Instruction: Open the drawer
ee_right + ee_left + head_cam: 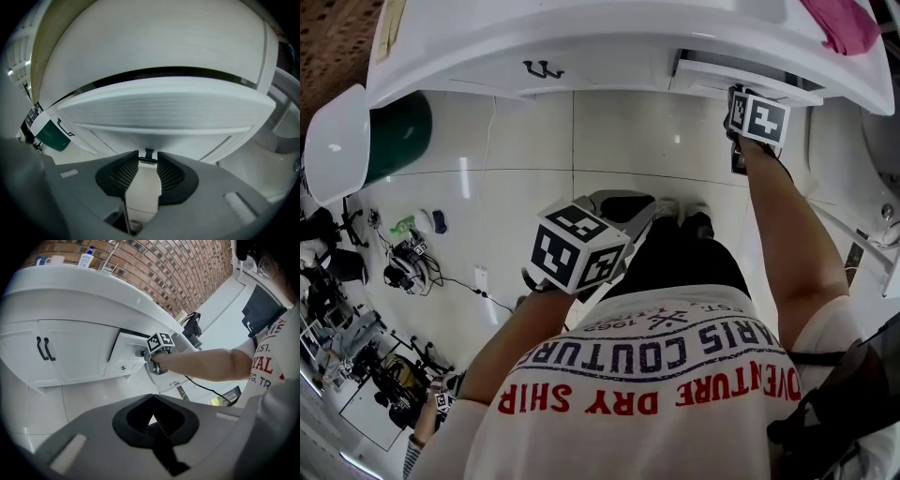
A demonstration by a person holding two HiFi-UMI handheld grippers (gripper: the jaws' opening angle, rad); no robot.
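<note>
Drawer (712, 79) sits at far right under the white counter (581, 37). Its front stands partly out of the cabinet, w/ a dark gap along its top edge and left side. R claw (148, 161) is at the drawer front, jaws closed on the small dark drawer handle (148, 156). The handle spans the space betw. the ribbed pads (125, 172) at their tips; lower down betw. the jaws only pale cabinet face shows. R forearm (787, 234) runs straight from body to drawer, marker cube on top. L claw (152, 399) is held near the body, approx. centre of head view, well apart from the cabinet. Its jaws are closed tip to tip w/ nothing betw. them; just a sliver of floor shows through. Edges: counter lip overhangs the drawer front and curves away to the left; drawer top edge runs just under that lip. Left of the drawer are two cabinet doors, flush, w/ a pair of dark handles (542, 67). Room: pale tiled floor (628, 141) lies open betw. cabinet and the person's shoes (680, 211), and to the left of the R arm. Green bin (403, 131) w/ white lid stands at far left by the cabinet end. Cables & gear (403, 267) lie on the floor at left, well apart from the drawer. Pink cloth (842, 23) lies on the counter, above and right of the drawer. White fittings (862, 234) crowd the right side near the R arm; can't tell what they are.
</note>
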